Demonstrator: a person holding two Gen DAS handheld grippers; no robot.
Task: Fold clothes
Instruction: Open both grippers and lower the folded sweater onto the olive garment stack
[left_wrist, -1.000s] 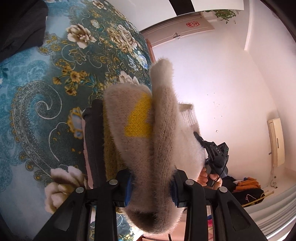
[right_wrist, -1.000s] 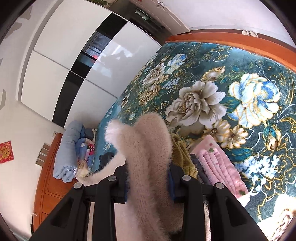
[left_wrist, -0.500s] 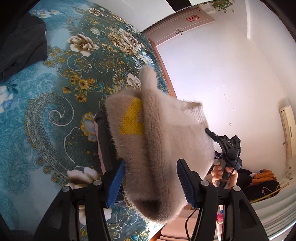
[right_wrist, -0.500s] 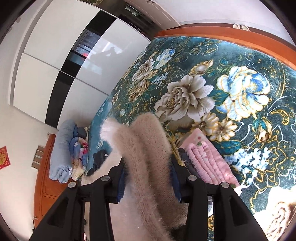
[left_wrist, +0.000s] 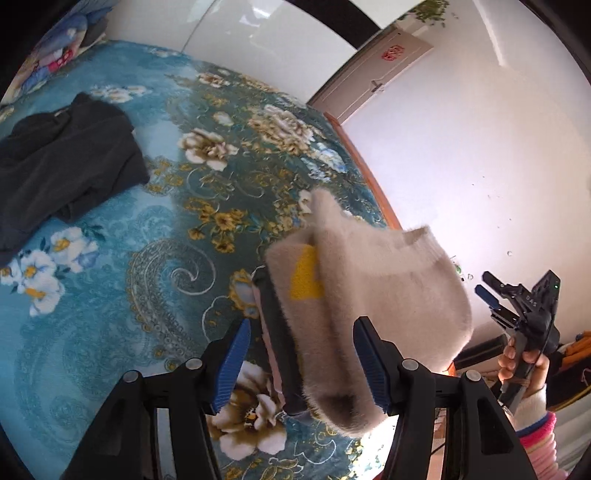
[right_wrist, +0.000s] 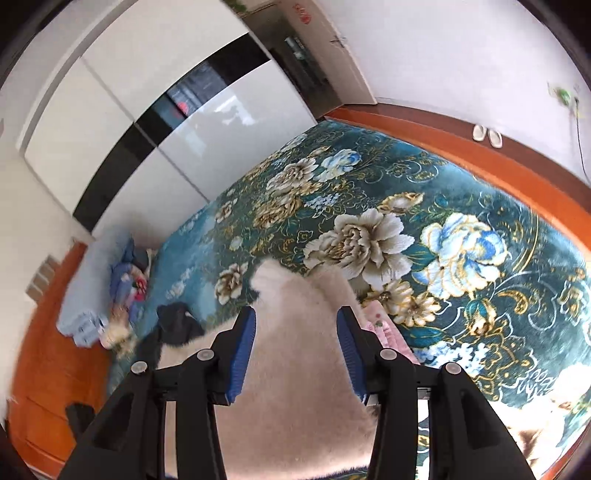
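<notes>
A fluffy beige sweater (left_wrist: 373, 302) with a yellow patch lies folded on top of a stack of folded clothes, over a dark garment (left_wrist: 277, 343) and a pink one (right_wrist: 391, 332), near the bed's edge. My left gripper (left_wrist: 301, 363) is open, its blue pads either side of the sweater's near end and apart from it. My right gripper (right_wrist: 297, 354) is open above the same sweater (right_wrist: 295, 387). The right gripper also shows in the left wrist view (left_wrist: 517, 306), held by a hand off the bed.
The bed has a teal floral cover (left_wrist: 147, 266). A black garment (left_wrist: 62, 166) lies crumpled at the far left. Folded bedding (right_wrist: 96, 295) sits at the head. A wooden bed frame (right_wrist: 480, 151), white wardrobe (right_wrist: 147, 122) and slippers (right_wrist: 487, 134) lie beyond.
Both grippers have opened and let go of the beige sweater, which now rests on the stack. Both have drawn back from it.
</notes>
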